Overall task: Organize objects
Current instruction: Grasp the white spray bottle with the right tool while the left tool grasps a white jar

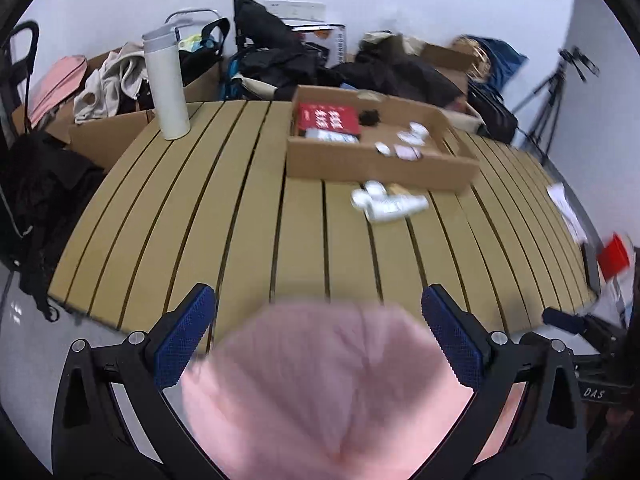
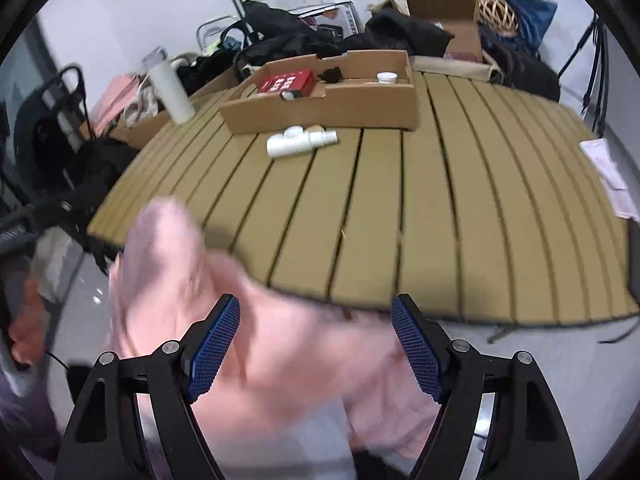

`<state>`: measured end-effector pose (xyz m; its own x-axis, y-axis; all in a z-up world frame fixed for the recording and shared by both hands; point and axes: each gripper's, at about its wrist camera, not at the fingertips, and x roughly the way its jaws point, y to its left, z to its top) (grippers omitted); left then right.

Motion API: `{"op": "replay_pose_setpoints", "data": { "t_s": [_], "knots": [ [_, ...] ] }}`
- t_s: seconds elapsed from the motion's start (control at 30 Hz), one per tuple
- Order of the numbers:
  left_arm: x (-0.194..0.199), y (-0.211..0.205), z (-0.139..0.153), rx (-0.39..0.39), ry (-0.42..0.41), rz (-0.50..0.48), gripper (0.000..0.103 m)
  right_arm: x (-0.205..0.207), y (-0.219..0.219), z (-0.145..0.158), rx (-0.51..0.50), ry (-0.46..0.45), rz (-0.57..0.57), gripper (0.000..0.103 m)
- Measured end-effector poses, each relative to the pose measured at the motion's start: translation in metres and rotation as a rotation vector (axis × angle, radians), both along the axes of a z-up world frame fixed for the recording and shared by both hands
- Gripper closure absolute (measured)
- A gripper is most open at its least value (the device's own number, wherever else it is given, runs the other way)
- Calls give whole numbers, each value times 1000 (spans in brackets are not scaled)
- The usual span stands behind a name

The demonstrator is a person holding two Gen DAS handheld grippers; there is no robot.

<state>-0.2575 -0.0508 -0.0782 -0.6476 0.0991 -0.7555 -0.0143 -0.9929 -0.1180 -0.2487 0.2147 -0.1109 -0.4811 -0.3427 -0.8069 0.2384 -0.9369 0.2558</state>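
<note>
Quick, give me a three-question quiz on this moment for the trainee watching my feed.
1. True or false: the red box lies inside the cardboard tray.
2. Multiple choice: the white bottles lie A) in the tray, B) on the table in front of the tray, C) on the floor.
3. What soft thing sits between the open fingers of the left gripper and right gripper?

Key: 1 true. 2 B. 3 pink cloth.

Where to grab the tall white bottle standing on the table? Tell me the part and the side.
Grip the tall white bottle across its straight cylindrical body, around mid-height, below the lid. It stands upright near the table's far left corner, so come in level from the near side.
</note>
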Motion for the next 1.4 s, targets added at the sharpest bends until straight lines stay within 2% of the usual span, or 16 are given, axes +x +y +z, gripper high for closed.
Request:
{"op": "replay_pose_setpoints", "data": {
  "t_s": [0.1,0.2,0.3,0.43,0.67,0.73,0.8,0.87,0.93,0.97,1.0,1.03,1.1,1.2,1.33,1.4],
  "knots": [
    [-34,-1,-3,-2,45,-14,1,-50,-11,-8,-111,-41,-63,22],
    [-70,2,-18,-69,86,-59,1,-108,-42,-19,-121,-61,-107,22],
    [-108,0,-45,-95,35,-97,1,-149,-68,-32,-79,-55,-164,22],
    [-135,-2,-62,-33,-10,-121,2,-186,-94,-56,53,-56,-241,22],
    [-166,21,-84,10,-67,-219,4,-172,-83,-59,150,14,-133,22],
    [-170,32,-88,8,-82,-253,7,-173,-70,-65,179,-33,-96,29],
    [-176,44,-92,-11,-94,-281,7,-172,-54,-71,163,-73,-101,50],
    [-182,53,-96,-42,-104,-292,13,-172,-41,-70,159,-78,-122,56],
    [-188,51,-99,-23,-117,-275,20,-172,-32,-66,57,-104,-139,56],
    [-189,48,-98,-2,-119,-260,27,-172,-28,-62,-29,-108,-135,56],
    [-191,46,-99,4,-122,-240,29,-171,-26,-58,-102,-104,-125,56],
    [-192,45,-100,-4,-128,-224,29,-170,-27,-55,-123,-95,-118,56],
    [-195,49,-105,-36,-150,-207,32,-168,-31,-54,-106,-75,-120,55],
    [-188,60,-107,-67,-171,-219,33,-168,-30,-64,-136,-126,-140,55],
    [-160,71,-100,-14,-149,-310,30,-163,-26,-66,-178,-154,-169,55],
    [-153,68,-98,-18,-140,-297,30,-164,-28,-66,-176,-155,-165,55]
  ]
}}
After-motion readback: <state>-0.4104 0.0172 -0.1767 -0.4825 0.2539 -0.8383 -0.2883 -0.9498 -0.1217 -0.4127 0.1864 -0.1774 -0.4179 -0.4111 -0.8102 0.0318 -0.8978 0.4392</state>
